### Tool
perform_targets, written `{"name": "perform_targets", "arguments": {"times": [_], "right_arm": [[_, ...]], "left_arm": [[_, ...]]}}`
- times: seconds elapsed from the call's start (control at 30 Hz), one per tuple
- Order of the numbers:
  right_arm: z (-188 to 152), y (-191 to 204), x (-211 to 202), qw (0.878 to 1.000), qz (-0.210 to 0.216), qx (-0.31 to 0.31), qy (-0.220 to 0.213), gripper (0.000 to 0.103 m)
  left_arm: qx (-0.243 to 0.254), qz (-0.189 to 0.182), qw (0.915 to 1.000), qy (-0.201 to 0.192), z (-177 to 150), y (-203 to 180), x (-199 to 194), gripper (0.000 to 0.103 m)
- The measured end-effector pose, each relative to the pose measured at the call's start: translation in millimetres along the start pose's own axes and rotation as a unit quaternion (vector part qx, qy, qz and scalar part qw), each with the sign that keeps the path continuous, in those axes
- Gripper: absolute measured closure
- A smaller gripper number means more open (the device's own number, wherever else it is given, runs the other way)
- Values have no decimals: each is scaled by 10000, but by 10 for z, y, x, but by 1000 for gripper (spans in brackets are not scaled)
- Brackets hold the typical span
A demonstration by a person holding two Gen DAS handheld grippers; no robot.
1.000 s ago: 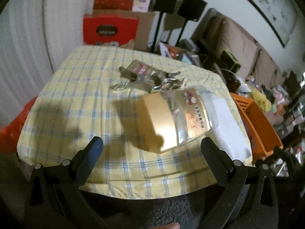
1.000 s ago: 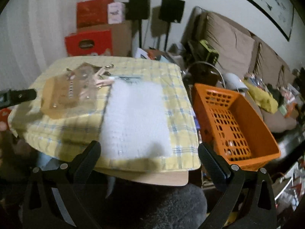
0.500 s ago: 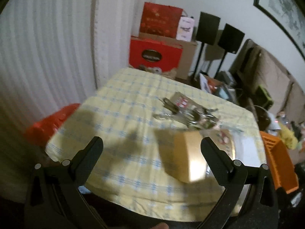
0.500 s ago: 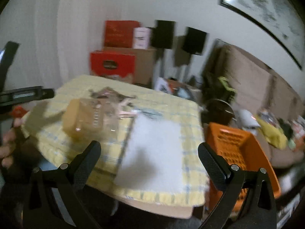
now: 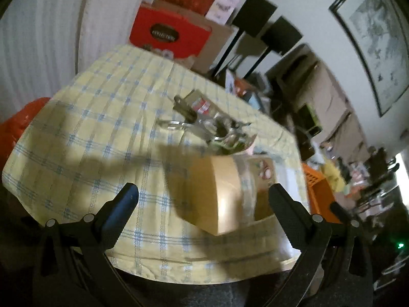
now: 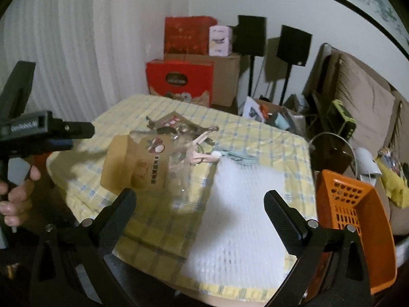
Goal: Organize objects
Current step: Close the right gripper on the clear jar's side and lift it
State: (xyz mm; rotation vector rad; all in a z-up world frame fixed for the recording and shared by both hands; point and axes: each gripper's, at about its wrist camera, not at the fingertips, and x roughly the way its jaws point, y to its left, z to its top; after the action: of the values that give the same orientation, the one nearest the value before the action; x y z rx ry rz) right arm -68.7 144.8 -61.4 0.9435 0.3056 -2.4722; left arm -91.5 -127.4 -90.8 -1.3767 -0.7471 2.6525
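- I see a tan packet [image 6: 138,163] with a clear end and a printed label — it lies flat left of centre in the right view, on the checked tablecloth [image 6: 255,138].
- Its long axis runs from lower left to upper right; the clear end meets a pile of clips [image 6: 189,134].
- My left claw [image 5: 203,194] and right claw [image 6: 199,202] both gape wide, holding nothing.
- A hand [image 6: 15,194] grips the left tool at the left edge.

Tan-lidded clear packet [image 6: 143,163] on its side beside heaped metal clips [image 6: 184,130] on checked cloth
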Motion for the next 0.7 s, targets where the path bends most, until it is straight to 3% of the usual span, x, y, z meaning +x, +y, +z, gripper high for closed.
{"name": "perform_targets", "arguments": {"times": [0.3, 0.47, 0.6, 0.7], "right_arm": [[-9, 66, 500, 9985, 323, -208, 383, 8], [4, 118, 661, 9964, 685, -239, 432, 8], [14, 161, 753, 9948, 878, -308, 405, 8], [20, 183, 771, 9915, 1249, -198, 317, 13]], "left_arm": [[595, 205, 9976, 297, 41, -337, 325, 2], [652, -196, 9965, 494, 36, -395, 451, 3], [524, -318, 9954, 735, 39, -351, 576, 11], [561, -420, 9937, 875, 15, -368, 645, 16]]}}
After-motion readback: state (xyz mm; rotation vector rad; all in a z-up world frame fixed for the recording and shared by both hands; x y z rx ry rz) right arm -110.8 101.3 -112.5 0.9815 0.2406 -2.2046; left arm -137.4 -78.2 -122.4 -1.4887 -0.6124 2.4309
